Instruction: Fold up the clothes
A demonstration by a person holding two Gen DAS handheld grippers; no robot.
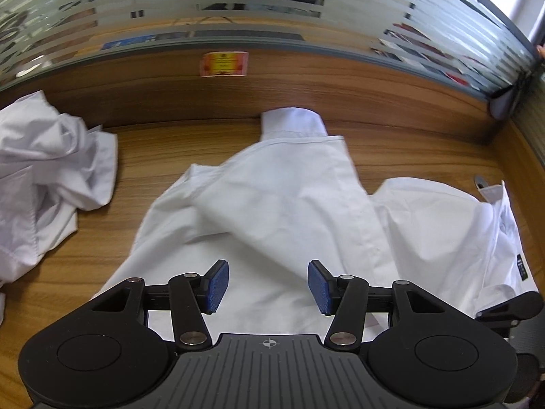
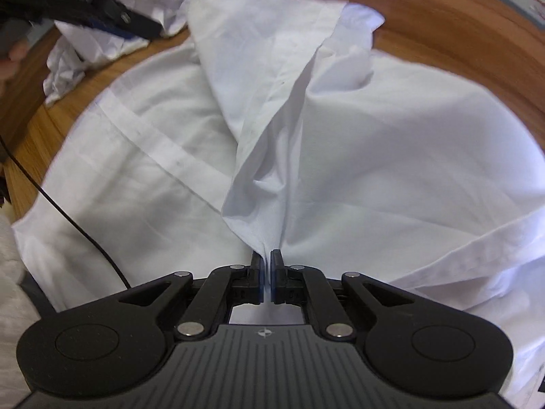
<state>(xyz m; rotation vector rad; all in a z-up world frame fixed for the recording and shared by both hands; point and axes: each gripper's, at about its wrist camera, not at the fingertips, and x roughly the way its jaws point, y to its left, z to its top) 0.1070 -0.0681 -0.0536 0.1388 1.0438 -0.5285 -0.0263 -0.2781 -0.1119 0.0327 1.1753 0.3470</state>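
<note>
Two white shirts [image 1: 282,204] on desk [image 1: 170,150]

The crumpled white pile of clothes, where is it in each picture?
Left wrist view: the crumpled white pile lies at the left edge, on the wooden table.
Right wrist view: it sits at the top left, behind the left claw.
Shared landmark: the spread white shirt.

Shirt [image 1: 272,204] on desk [image 1: 153,156]; heap [image 1: 44,170] leftward
</note>
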